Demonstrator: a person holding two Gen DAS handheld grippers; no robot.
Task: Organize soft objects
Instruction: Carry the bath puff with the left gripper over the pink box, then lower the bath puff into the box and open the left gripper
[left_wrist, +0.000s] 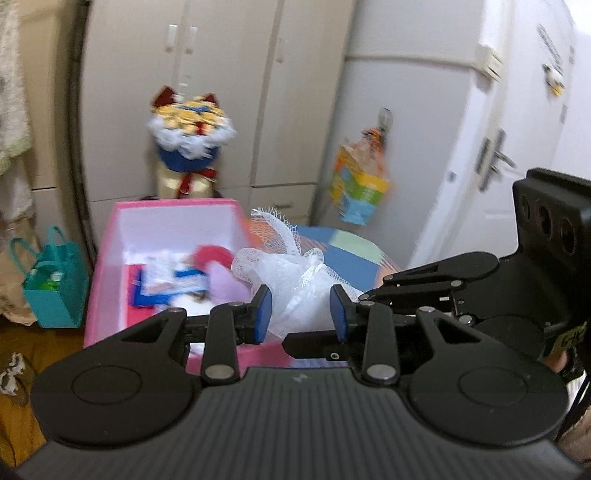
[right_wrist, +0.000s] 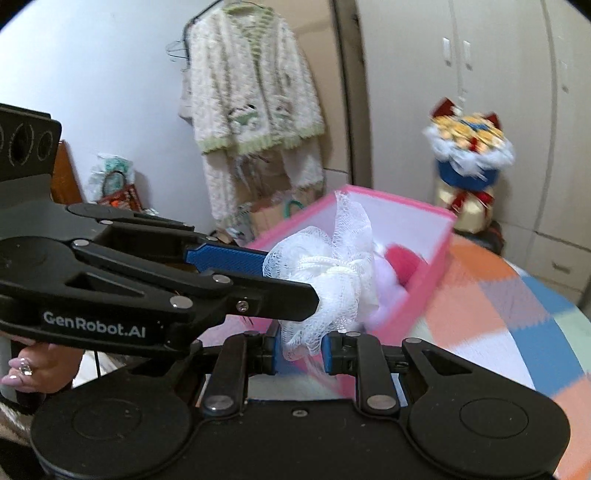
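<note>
A: What is the pouf made of?

B: White nylon mesh, gathered in ruffles, with a white cord at its middle. One loose frill sticks up at 12 o'clock. It is bunched and airy, not a neat ball.

A: Who has it?

B: Both. The left gripper is narrowed on it, blue ribbed pads pressing the mesh on either side. The right gripper pinches its lower end the same way. In the right view the left gripper reaches in from 9 o'clock, side on to the mesh.

A: Where is it then?

B: Held in the air between the two, in front of the box, over its near right corner.

A: The box?

B: Pink walls, white inside, square, open at the top. In it lie soft pieces, red, blue and lilac, all blurred. It stands on a table under a checked cloth of orange, blue, white and pale green.

A: Anything else about?

B: A bouquet in blue wrap at 11 o'clock past the box, a teal bag at 9 on the floor, a fuzzy cardigan on a hanger, pale cupboards. The black linkages hide the box's near wall.
</note>
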